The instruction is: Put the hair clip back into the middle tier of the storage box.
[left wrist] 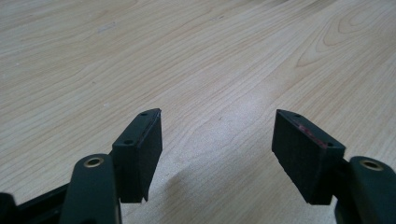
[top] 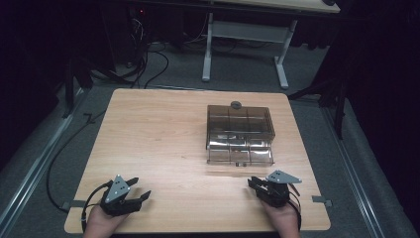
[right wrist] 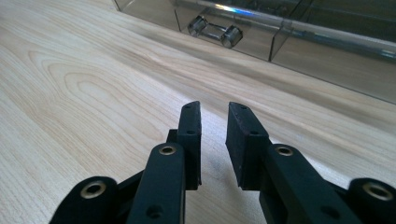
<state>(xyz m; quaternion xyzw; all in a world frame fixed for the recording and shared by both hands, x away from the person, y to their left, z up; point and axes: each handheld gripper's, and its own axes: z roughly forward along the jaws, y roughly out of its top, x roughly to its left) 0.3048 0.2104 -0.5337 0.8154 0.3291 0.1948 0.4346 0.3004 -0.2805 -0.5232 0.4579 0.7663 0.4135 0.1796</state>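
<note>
High view: drawer box mid-bench, drawer partly out; left claw and right claw low at near edge. Left gripper view: claw spread wide, empty. Right gripper view: claw nearly closed, empty, facing drawer handle; likely widen it, approach squarely.

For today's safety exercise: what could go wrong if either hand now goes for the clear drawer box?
1. The drawer sits partly pulled out; a tug on its small handle could slide the light-looking box instead.
2. The right tongs are nearly closed and may need opening to fit the handle.
3. The left tongs are wide open, far from the box.
</note>
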